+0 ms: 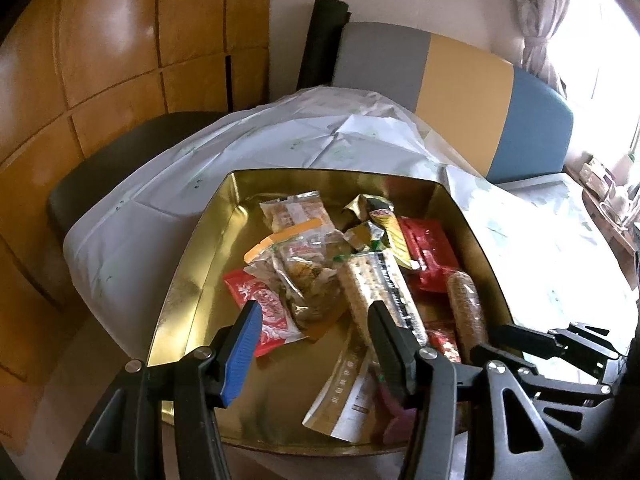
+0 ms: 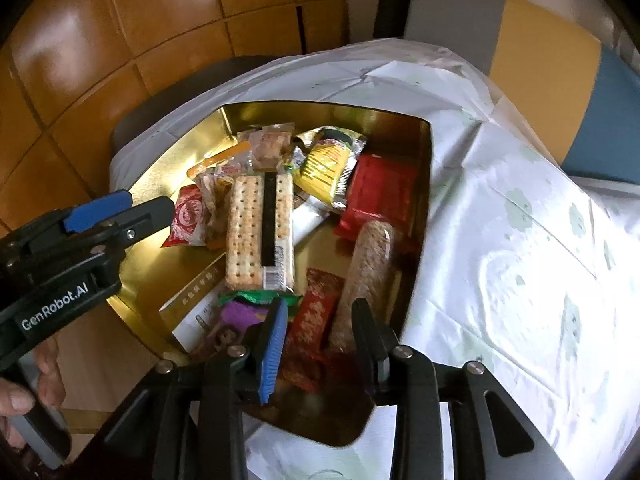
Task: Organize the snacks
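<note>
- Left wrist view: my left gripper (image 1: 316, 322) hangs with fingers spread, grasping nothing, above the gold tin (image 1: 188, 280) of snacks.
- I see the cracker pack (image 1: 376, 288) lying in the tin's middle, on the other packets.
- My right gripper (image 2: 320, 322) is likewise released over the tin's near end.
- A white cloth (image 2: 520, 240) covers the counter; a tan tiled floor (image 1: 120, 40) and a grey, yellow and blue chair back (image 1: 460, 80) lie beyond.
</note>
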